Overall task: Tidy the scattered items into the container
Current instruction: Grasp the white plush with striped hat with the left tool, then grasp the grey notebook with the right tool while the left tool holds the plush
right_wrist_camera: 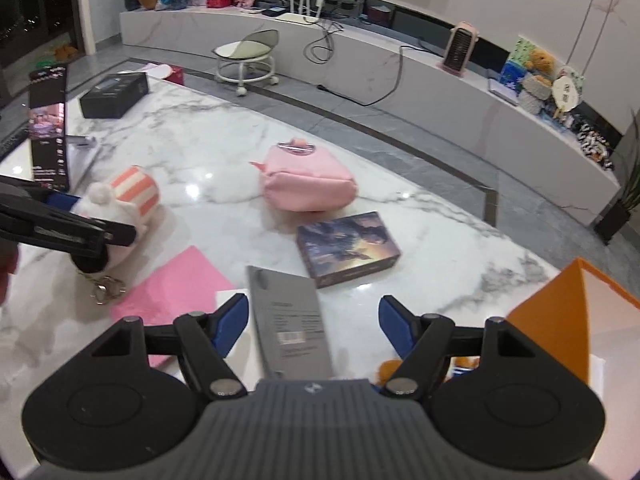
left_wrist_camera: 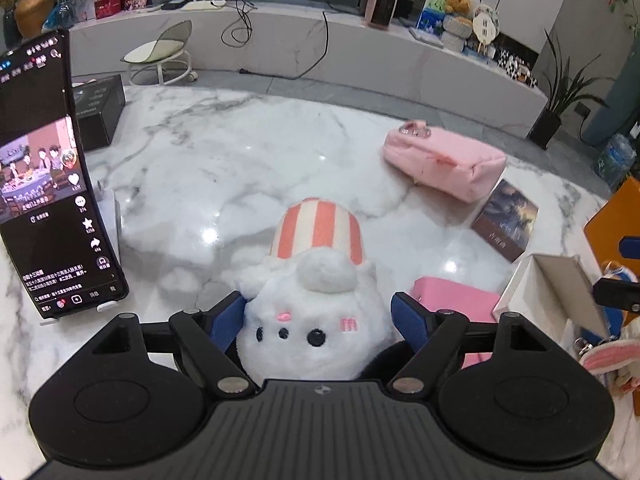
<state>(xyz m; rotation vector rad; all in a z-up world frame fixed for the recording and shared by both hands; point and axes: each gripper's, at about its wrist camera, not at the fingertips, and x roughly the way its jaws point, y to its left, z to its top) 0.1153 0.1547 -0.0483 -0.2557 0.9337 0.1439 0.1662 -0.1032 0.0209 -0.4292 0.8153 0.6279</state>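
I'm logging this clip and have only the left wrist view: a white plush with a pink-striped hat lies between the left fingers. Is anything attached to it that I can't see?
Observer: Yes. The right wrist view shows a metal keyring clasp at the end of the white plush, lying on the marble table beside a pink sheet.
Operator: And the right gripper, is it holding something?
Observer: No. The right gripper is open. A grey barcoded card lies between its fingers, but neither pad touches it.
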